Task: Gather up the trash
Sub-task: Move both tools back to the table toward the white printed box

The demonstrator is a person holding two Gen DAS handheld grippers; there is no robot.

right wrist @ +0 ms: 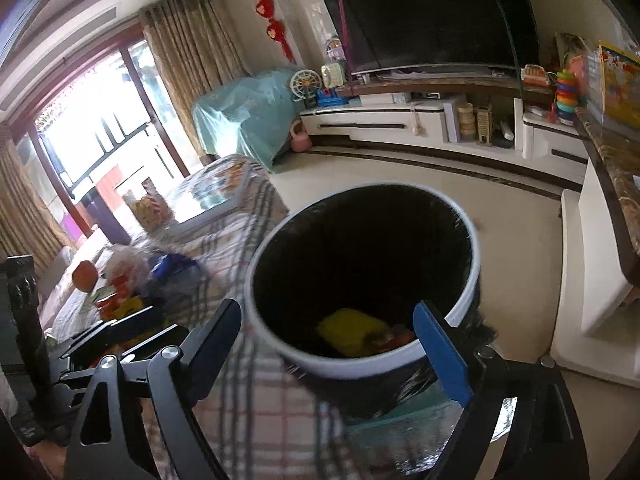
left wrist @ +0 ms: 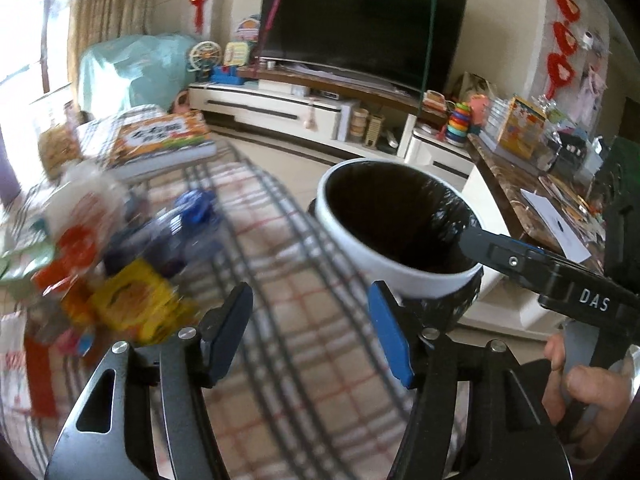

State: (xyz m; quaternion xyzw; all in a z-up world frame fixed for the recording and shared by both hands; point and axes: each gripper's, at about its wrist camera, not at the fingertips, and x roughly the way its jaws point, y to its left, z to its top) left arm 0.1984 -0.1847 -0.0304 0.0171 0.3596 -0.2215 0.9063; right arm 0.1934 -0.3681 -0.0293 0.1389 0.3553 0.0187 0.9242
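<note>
A white-rimmed trash bin [left wrist: 404, 280] with a black liner stands beside the checked tablecloth [left wrist: 304, 320]. In the right wrist view the bin [right wrist: 340, 365] holds a yellow wrapper [right wrist: 352, 332] and an orange scrap [right wrist: 402, 338]. My right gripper [right wrist: 328, 344] is open over the bin's near rim, nothing between its pads. My left gripper [left wrist: 310, 332] is open over the cloth, empty. Left of it lies blurred trash: a yellow packet [left wrist: 136, 304], a blue wrapper [left wrist: 196, 208], red-orange wrappers [left wrist: 76, 240]. The right gripper's finger [left wrist: 500, 250] reaches over the bin's rim.
A picture book [left wrist: 160, 140] lies at the table's far end. A TV [left wrist: 360, 28] on a white cabinet [left wrist: 280, 108] lines the back wall. A cluttered marble counter [left wrist: 520, 184] runs along the right. A hand [left wrist: 580, 384] holds the right gripper's handle.
</note>
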